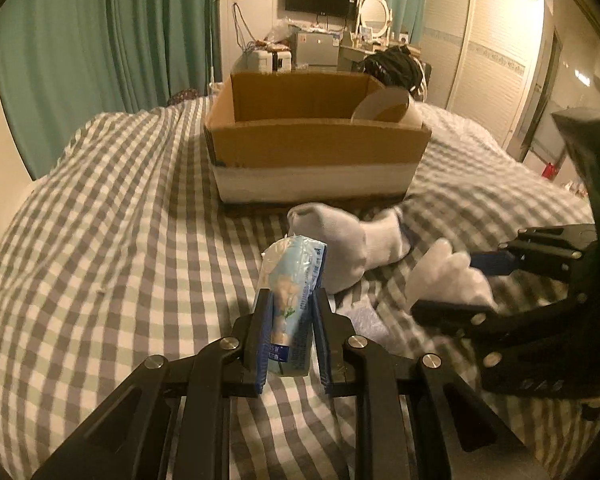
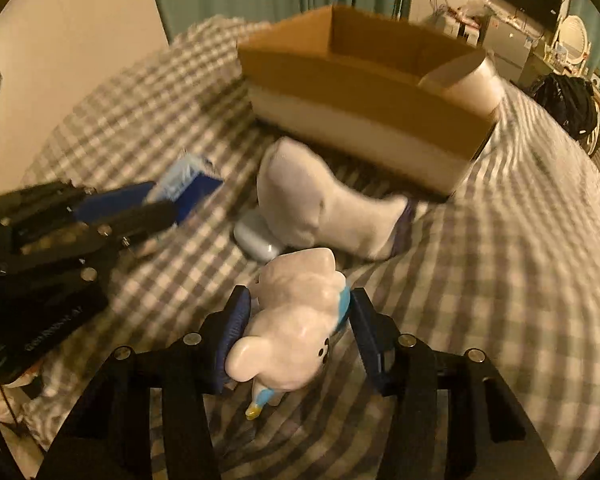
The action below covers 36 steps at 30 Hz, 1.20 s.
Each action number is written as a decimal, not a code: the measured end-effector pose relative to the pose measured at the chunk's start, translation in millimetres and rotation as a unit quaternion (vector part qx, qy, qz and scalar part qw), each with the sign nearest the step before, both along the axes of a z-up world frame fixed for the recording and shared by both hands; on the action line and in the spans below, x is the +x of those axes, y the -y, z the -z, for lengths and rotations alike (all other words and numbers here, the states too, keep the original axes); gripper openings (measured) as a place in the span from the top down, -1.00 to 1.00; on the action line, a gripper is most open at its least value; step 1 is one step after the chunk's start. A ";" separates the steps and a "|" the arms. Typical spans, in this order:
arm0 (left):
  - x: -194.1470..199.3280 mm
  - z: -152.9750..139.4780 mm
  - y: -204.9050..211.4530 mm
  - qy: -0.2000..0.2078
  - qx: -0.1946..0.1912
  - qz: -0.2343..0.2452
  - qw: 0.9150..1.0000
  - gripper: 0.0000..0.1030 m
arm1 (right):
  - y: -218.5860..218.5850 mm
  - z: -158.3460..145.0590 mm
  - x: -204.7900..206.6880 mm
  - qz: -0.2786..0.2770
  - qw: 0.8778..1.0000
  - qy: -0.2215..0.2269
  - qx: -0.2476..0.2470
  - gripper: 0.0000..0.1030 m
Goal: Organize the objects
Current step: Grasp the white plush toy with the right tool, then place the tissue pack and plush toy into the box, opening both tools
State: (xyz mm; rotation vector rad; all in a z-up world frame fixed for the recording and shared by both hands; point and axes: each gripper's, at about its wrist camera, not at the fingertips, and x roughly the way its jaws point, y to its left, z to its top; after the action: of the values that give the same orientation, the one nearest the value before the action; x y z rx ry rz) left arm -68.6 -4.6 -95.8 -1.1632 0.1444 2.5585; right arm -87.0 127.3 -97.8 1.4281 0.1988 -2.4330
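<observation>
My left gripper (image 1: 291,296) is shut on a pale blue tissue pack (image 1: 292,272), held upright just above the checked bedcover (image 1: 100,220). My right gripper (image 2: 300,300) has its blue pads against both sides of a glossy white toy figure (image 2: 296,320) with a blue collar; the figure lies tilted between the jaws. An open cardboard box (image 1: 316,148) stands farther back on the bed with a white paper cup (image 1: 384,106) leaning inside it. A white sock (image 2: 312,200) lies in front of the box, between the two grippers.
A small pale blue case (image 2: 256,236) lies partly under the sock. Behind the bed are green curtains (image 1: 100,40), a wardrobe (image 1: 488,48) and a cluttered desk with a mirror (image 1: 374,12). A dark bundle (image 2: 568,100) sits past the bed's far corner.
</observation>
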 end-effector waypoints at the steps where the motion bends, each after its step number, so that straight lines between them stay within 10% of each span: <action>1: -1.8 -4.5 0.4 -0.004 0.003 0.001 1.000 0.63 | -4.0 -10.2 -0.3 0.001 1.000 -0.012 0.001 0.01; 17: -97.3 -74.9 -20.8 -0.062 0.013 0.019 0.998 0.63 | -52.7 -74.3 -102.0 0.045 0.996 -0.059 0.048 0.01; 36: -209.6 -37.3 -52.4 -0.032 -0.028 0.027 0.999 0.63 | -50.3 -62.3 -220.1 0.045 0.995 -0.085 -0.001 -0.13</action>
State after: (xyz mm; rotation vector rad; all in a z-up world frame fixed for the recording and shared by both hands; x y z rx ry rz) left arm -278.2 47.8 -58.5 -1.0809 0.2602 2.5599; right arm -307.1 177.7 -35.4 1.2538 0.1723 -2.6290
